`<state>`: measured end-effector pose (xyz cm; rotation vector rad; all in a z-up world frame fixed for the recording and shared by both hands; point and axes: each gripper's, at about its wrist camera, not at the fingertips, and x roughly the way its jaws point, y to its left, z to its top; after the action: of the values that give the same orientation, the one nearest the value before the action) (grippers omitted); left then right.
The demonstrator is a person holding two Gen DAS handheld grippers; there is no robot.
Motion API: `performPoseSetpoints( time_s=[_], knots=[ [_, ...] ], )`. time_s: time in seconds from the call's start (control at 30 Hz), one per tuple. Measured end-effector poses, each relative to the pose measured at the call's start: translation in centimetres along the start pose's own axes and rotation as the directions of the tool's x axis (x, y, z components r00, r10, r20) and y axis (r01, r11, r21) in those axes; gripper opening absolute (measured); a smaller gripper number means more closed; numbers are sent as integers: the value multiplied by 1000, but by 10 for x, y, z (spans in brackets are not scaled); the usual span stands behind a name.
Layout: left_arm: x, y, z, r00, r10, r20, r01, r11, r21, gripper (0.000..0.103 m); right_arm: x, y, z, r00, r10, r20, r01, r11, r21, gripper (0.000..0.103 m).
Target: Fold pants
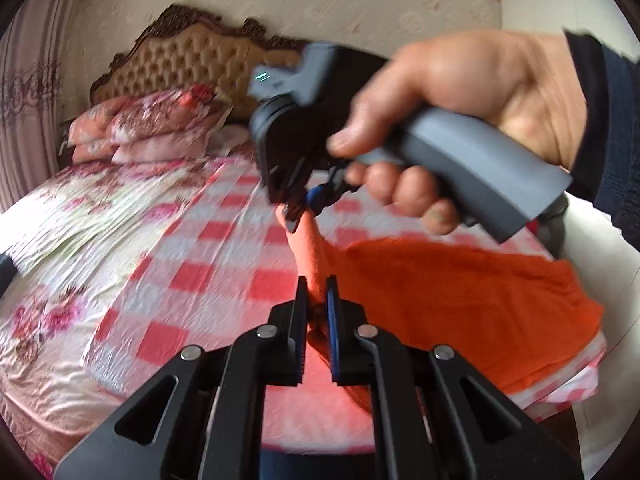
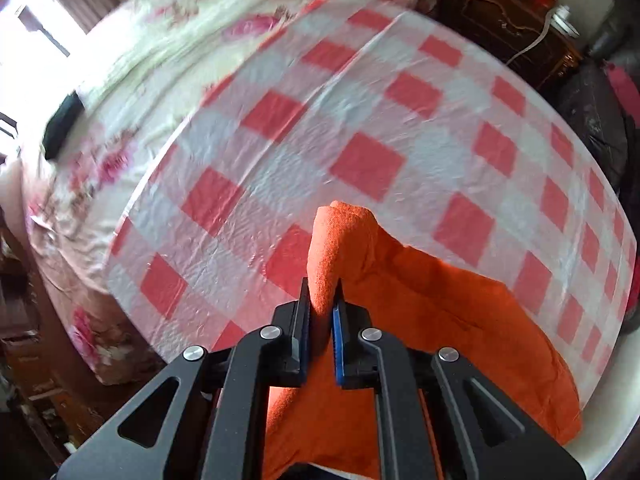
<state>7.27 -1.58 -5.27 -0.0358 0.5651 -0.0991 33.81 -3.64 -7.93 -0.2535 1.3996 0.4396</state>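
The orange pants lie partly on a red-and-white checked sheet on the bed. My left gripper is shut on an edge of the pants and holds it lifted. My right gripper, held in a hand, is shut on the same stretched edge a little farther away. In the right wrist view my right gripper pinches a raised fold of the pants, which drape down over the checked sheet.
A floral bedspread covers the bed to the left. Pillows are stacked by the tufted headboard. A dark wooden cabinet stands beyond the bed. A dark object lies at the bedspread's edge.
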Motion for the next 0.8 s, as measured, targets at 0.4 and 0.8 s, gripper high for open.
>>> performPoseSetpoints(
  time_s=[0.4, 0.8],
  knots=[
    [-4, -232, 3, 994, -83, 67, 47, 904, 425, 8, -89, -213, -124, 955, 173, 239, -235, 936, 263, 8],
    [61, -359, -102, 998, -65, -15, 57, 716, 696, 8, 6, -358, -248, 915, 254, 313, -378, 810, 449, 8]
  ],
)
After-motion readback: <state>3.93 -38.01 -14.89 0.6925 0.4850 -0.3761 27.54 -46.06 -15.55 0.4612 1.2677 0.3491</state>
